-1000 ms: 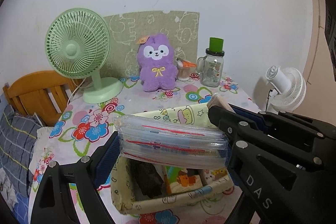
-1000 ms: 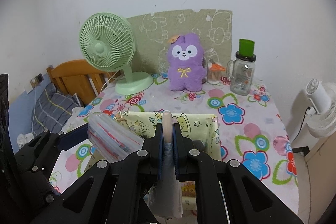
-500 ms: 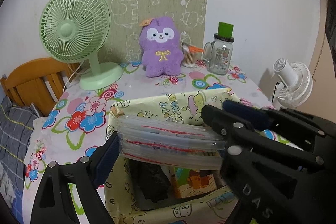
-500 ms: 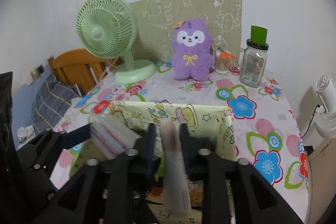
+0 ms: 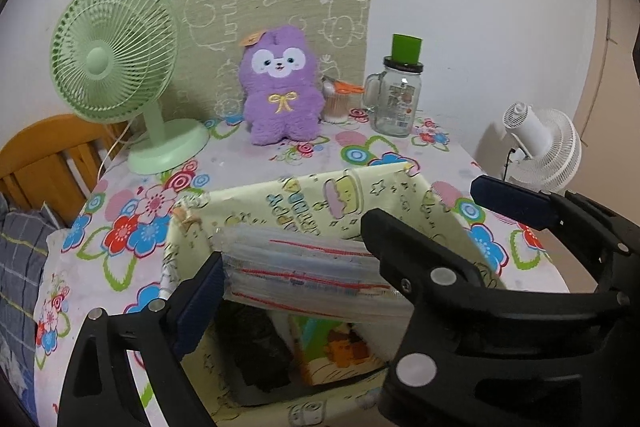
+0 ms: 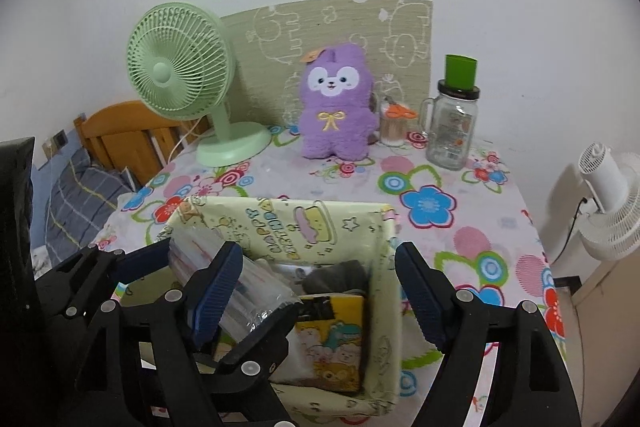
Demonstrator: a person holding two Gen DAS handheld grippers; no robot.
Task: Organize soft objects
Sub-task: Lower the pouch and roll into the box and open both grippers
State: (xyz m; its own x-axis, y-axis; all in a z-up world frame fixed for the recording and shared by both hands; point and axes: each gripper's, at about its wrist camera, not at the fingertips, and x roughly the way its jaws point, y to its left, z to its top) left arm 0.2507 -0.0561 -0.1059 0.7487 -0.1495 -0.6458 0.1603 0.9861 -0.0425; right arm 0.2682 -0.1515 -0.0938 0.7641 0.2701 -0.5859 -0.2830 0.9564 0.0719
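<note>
On the flowered tabletop (image 6: pixel 472 227), the fabric bin (image 6: pixel 384 291) sits at lower centre. Over its left side the left tool (image 5: pixel 304 267) holds a stack of clear pouches (image 5: pixel 304 263), ready, I judge, to lower and release. The right tool (image 6: pixel 320 291), its jaws having just been opening, stands wide and empty above the bin.

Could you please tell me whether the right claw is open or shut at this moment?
Open. The right claw has just been opening; its blue fingers stand wide apart above the yellow fabric basket, with nothing gripped between them.

Home bedroom. Shown by wooden bed frame (image 6: pixel 120 131) with plaid bedding (image 6: pixel 76 195) beside a floral-clothed table (image 6: pixel 440 227) carrying a green desk fan (image 6: pixel 180 75), purple plush toy (image 6: pixel 338 107), glass jar (image 6: pixel 452 131).
</note>
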